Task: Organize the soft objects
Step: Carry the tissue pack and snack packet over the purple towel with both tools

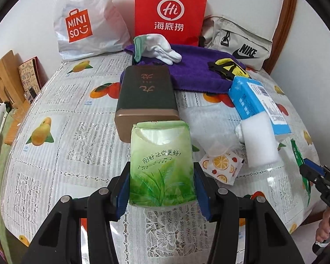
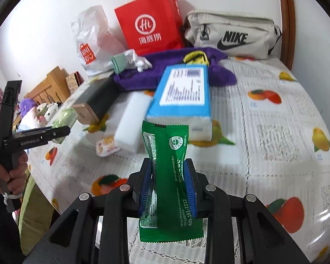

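My left gripper [image 1: 161,172] is shut on a light green tissue pack [image 1: 160,151], held upright above the table with both blue pads pressing its sides. In the right wrist view the same pack [image 2: 65,115] shows at the left in that gripper [image 2: 60,133], held by a hand. My right gripper [image 2: 169,165] is shut on green sachets [image 2: 170,145], pinched at their middle and standing upright. Its tip [image 1: 308,168] appears at the right edge of the left wrist view. A blue tissue pack [image 2: 182,94] leans on a white sponge block [image 2: 132,118].
A dark box with a gold end [image 1: 146,94] lies just beyond the held pack. Behind it a purple towel [image 1: 198,72] carries a white glove [image 1: 162,48] and a yellow-black item [image 1: 228,66]. A fruit-print sachet [image 1: 222,165] lies flat. Red bag [image 1: 171,11], Miniso bag [image 1: 88,19] and Nike bag [image 1: 237,37] line the wall.
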`<state>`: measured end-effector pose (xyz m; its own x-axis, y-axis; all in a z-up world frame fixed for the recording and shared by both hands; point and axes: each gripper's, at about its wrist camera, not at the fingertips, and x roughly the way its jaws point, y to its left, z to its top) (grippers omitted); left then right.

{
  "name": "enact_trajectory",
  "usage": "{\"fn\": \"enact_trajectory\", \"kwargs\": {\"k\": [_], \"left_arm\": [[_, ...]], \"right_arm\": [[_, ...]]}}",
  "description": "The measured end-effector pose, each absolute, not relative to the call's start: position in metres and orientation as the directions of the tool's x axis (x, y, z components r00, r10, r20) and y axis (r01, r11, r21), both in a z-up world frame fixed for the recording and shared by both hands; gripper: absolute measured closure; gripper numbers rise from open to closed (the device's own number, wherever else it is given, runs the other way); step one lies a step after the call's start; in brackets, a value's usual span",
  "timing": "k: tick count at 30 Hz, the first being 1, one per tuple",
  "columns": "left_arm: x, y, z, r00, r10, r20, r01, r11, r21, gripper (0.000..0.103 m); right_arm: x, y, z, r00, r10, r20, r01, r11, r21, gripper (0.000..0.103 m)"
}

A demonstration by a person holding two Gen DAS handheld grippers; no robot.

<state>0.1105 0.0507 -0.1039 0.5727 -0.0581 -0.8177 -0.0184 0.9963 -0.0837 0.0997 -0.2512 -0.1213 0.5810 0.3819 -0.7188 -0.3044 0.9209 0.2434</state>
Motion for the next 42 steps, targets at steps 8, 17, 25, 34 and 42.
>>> {"fn": "enact_trajectory", "kwargs": {"k": [8,17,25,34,42], "left_arm": [[0.117,0.056,-0.082,0.596,-0.060,-0.801,-0.014,0.996,-0.085,0.053],[0.139,0.067,-0.063,0.620,-0.056,-0.782,-0.036,0.994,-0.100,0.053],[0.167,0.070,-0.049,0.638,-0.050,-0.769,-0.033,0.995,-0.091,0.053],[0.204,0.074,-0.046,0.639,-0.034,-0.768,-0.036,0.997,-0.074,0.053],[0.237,0.077,-0.052,0.630,-0.036,-0.775,-0.047,0.995,-0.085,0.053]], "right_arm": [[0.115,-0.247,-0.096,0.615,0.387,-0.687,-0.316,0.919,0.235,0.073],[0.144,-0.240,-0.075,0.629,0.383,-0.676,-0.326,0.920,0.218,0.073],[0.175,-0.234,-0.058,0.650,0.379,-0.658,-0.332,0.921,0.202,0.073],[0.220,-0.225,-0.051,0.658,0.373,-0.654,-0.337,0.923,0.188,0.073],[0.263,-0.221,-0.053,0.660,0.373,-0.653,-0.335,0.923,0.188,0.073]]}}
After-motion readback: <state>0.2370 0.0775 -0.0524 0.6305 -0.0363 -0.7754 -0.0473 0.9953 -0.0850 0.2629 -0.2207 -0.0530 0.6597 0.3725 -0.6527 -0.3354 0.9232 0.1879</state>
